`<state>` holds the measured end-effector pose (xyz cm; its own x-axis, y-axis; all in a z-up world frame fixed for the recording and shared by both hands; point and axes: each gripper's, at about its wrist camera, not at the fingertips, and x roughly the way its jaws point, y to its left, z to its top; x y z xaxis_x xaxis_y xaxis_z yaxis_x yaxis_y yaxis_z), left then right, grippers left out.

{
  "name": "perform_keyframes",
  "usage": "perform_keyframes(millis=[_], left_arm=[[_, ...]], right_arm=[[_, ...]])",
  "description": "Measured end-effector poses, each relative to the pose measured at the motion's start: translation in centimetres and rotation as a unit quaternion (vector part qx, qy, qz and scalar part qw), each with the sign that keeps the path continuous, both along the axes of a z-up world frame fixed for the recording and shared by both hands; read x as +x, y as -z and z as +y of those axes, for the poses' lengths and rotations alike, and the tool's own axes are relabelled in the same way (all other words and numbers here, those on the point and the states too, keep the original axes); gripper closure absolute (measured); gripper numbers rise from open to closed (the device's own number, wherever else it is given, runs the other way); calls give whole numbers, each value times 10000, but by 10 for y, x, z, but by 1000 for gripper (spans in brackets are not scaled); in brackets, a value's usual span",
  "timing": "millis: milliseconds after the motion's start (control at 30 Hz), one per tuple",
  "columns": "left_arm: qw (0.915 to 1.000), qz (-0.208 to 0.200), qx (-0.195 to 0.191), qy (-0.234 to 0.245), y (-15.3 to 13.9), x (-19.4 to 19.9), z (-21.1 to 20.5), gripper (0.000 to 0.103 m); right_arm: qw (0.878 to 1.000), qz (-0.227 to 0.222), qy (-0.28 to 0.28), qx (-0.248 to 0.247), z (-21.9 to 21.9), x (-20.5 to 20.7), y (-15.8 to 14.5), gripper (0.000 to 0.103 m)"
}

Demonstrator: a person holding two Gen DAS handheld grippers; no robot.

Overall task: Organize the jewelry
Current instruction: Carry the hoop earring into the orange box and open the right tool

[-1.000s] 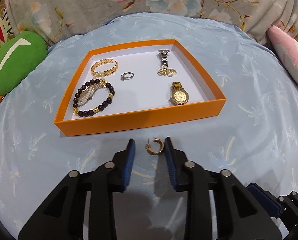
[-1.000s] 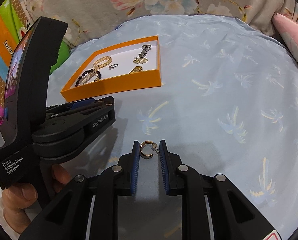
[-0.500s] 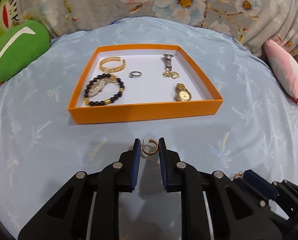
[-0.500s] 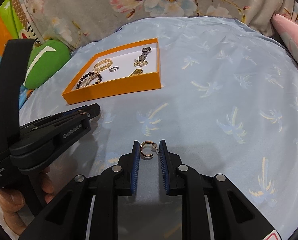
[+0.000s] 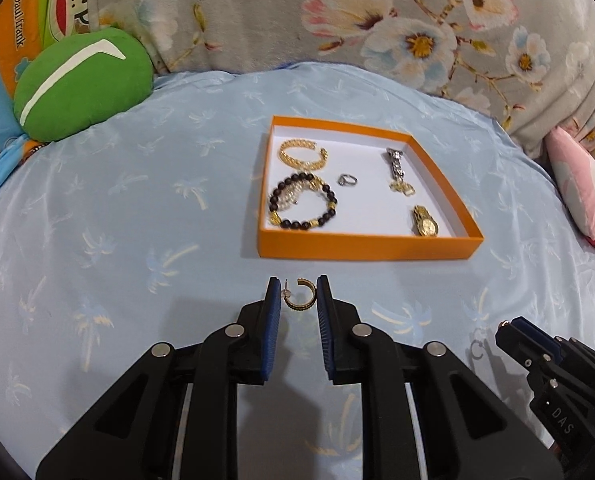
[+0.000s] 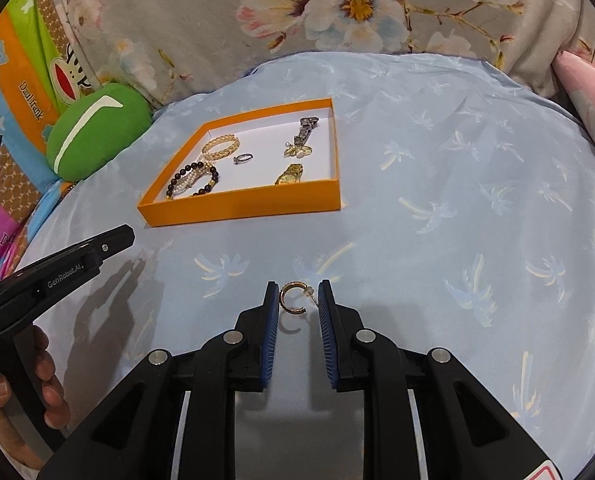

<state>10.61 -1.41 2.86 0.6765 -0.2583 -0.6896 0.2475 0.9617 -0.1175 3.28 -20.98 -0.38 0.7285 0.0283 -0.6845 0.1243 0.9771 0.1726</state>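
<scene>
Our left jaws (image 5: 296, 296) are clamped on a gold hoop earring (image 5: 300, 295), having just closed in on it, and we hold it clear of the blue palm-print bedspread (image 5: 117, 240). Our right jaws (image 6: 298, 298) are clamped on a second hoop earring (image 6: 291, 299), its post toward the right pad, with its small shadow on the cloth just below.

In the left wrist view, the orange tray (image 5: 369, 247) lies at 12 to 1 o'clock beyond the left jaws. Inside it, a dark bead bracelet (image 5: 302, 206) sits at the near left with a gold chain bracelet (image 5: 302, 154) behind it, a silver ring (image 5: 347, 179) near the middle, a gold watch (image 5: 424, 221) at the near right, and a silver watch band (image 5: 396, 165) behind that. The right tool's tip shows at 4 o'clock.

In the right wrist view the tray lies at 11 o'clock, and a hand (image 6: 37, 384) grips the left tool at 8 o'clock. A green cushion (image 6: 93, 130) rests at 10 o'clock.
</scene>
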Motion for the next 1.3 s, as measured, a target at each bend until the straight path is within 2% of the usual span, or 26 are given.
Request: perform_keyframes(millis=[333,500,867,1300], left_arm=[[9988,-457,34,197,-35,37,-24,86],[9980,-559,36,282,-41,66,-44,85],[9986,-396,179,301,-12,121,-76,85],[9985,-321,331,296,6,133,-81,85]], right_arm=[[9991,-361,-126,-186,1,58,-32,84],[9988,-433,-132,-201,-2,95,-37,84],[9991,-275,-89,-298,-10,157,-17,84],[9988,-207,-133,-433,-6,171,-6,84]])
